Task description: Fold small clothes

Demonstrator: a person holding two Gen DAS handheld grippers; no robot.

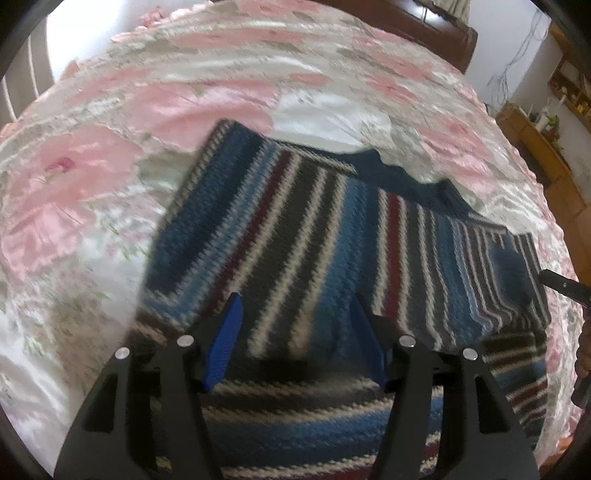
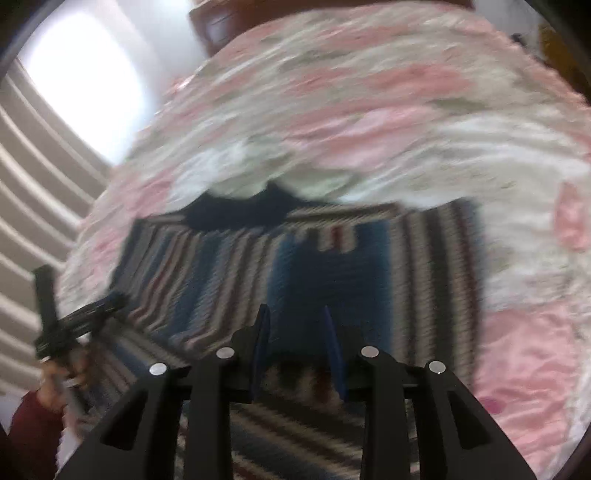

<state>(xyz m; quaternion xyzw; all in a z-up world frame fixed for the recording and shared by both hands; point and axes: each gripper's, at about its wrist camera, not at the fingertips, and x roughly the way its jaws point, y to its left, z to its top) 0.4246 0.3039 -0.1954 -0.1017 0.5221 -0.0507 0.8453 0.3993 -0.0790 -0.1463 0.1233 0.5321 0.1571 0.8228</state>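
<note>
Left gripper: the black two-finger left gripper with blue pads (image 1: pixel 295 314) was seen spread wide over the knit, nothing caught between its fingers. In the right wrist view it was glimpsed at the far left edge (image 2: pixel 110 301), held by a hand (image 2: pixel 62 384) in a dark red sleeve (image 2: pixel 29 435).

Right gripper: the black right gripper with blue pads (image 2: pixel 295 317) was seen with its fingers parted by a narrow gap; whether any knit was pinched between them could not be told through the blur. One black tip of it (image 1: pixel 565 286) was seen at the right edge of the left wrist view.

Garment: the small striped knitted sweater in blue, dark grey, cream and maroon (image 1: pixel 295 221) was laid flat directly beneath and ahead of both grippers, its dark navy collar (image 1: pixel 406 177) at the far side. A striped part (image 1: pixel 517 369) was seen lying at an angle off to the right of the left gripper.

Surface: the sweater was spread on a glossy satin bedspread printed with pink flowers (image 1: pixel 147 103), which reached out on every side of the grippers.

Backdrop: a dark wooden headboard (image 1: pixel 424 33) was seen beyond the bedspread, far ahead of the fingers.
</note>
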